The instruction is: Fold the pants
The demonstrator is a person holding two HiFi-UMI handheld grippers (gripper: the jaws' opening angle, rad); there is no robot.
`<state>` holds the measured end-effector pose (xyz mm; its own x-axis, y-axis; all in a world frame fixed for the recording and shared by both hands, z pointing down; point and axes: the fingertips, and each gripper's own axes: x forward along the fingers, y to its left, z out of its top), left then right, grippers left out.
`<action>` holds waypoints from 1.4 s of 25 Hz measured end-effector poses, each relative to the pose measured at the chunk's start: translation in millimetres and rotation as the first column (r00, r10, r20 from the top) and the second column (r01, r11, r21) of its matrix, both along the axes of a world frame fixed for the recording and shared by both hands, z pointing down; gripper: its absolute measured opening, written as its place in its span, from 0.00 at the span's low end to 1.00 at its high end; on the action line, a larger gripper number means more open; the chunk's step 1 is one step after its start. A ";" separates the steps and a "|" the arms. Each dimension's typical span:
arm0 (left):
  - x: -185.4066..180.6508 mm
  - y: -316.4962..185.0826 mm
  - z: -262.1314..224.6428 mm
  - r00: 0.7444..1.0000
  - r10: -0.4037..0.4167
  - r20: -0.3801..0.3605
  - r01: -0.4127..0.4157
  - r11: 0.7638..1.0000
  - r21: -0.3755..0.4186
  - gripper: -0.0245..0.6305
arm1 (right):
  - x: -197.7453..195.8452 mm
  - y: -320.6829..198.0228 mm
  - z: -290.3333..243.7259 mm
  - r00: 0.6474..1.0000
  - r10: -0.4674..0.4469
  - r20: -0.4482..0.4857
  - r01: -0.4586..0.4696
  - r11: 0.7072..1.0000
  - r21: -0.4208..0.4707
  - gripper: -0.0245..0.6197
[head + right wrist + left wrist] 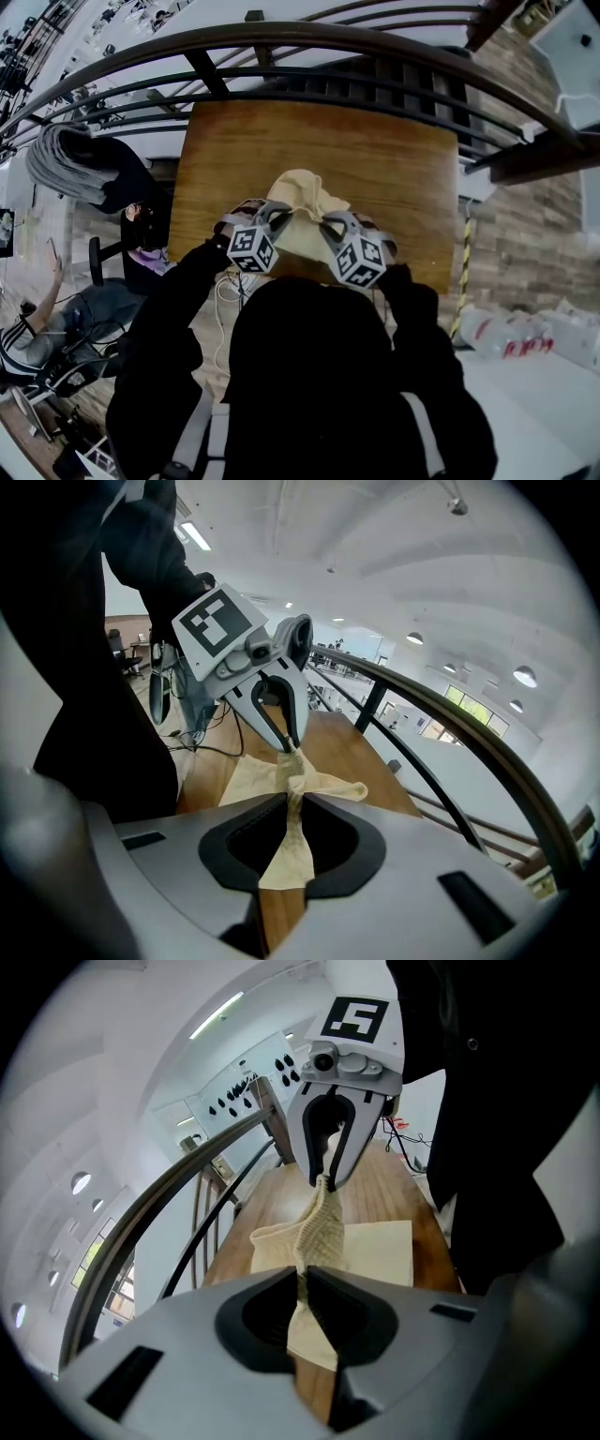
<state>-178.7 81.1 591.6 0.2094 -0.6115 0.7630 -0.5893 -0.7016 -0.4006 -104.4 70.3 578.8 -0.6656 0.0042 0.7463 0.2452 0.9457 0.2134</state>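
Observation:
Cream pants [298, 199] lie bunched near the front edge of a wooden table [375, 159]. My left gripper [278, 217] is shut on a pinch of the cloth at its near left. My right gripper [330, 226] is shut on the cloth at its near right. In the left gripper view the fabric [375, 1251] runs up from my own jaws [302, 1283] to the right gripper [324, 1181], stretched between the two. The right gripper view shows the cloth [251, 780] held in my jaws [286, 803] and in the left gripper [287, 743] opposite. The rest of the pants rests on the table.
A dark curved railing [309, 37] runs behind the table. A person sits at a desk at the lower left [37, 328]. Cables [230, 291] hang below the table's front edge. Plastic-wrapped bottles [525, 333] lie on the floor at the right.

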 end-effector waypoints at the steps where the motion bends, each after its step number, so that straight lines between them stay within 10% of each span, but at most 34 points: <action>1: 1.7 2.3 1.3 1.000 0.007 0.007 -0.007 1.000 -0.004 0.08 | 1.3 3.0 1.8 1.000 -0.010 -0.007 0.010 1.000 0.003 0.11; 18: 22.5 48.8 46.9 0.991 0.118 0.065 -0.106 0.982 -0.158 0.10 | 25.1 55.8 55.1 0.963 -0.196 -0.187 0.195 0.981 -0.025 0.12; 28: 31.2 66.8 60.2 0.993 0.115 0.002 -0.111 0.959 -0.260 0.19 | 29.8 84.2 55.7 0.954 -0.213 -0.212 0.159 0.956 -0.246 0.21; 35: 32.9 56.4 50.9 0.996 0.091 -0.013 -0.092 0.968 -0.234 0.22 | 29.6 76.3 55.1 0.961 -0.186 -0.206 0.136 0.962 -0.236 0.22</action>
<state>-145.8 137.5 642.5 0.2579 -0.3937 0.8823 -0.5189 -0.8268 -0.2173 -74.8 146.6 633.9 -0.4581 0.2760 0.8450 0.4158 0.9067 -0.0708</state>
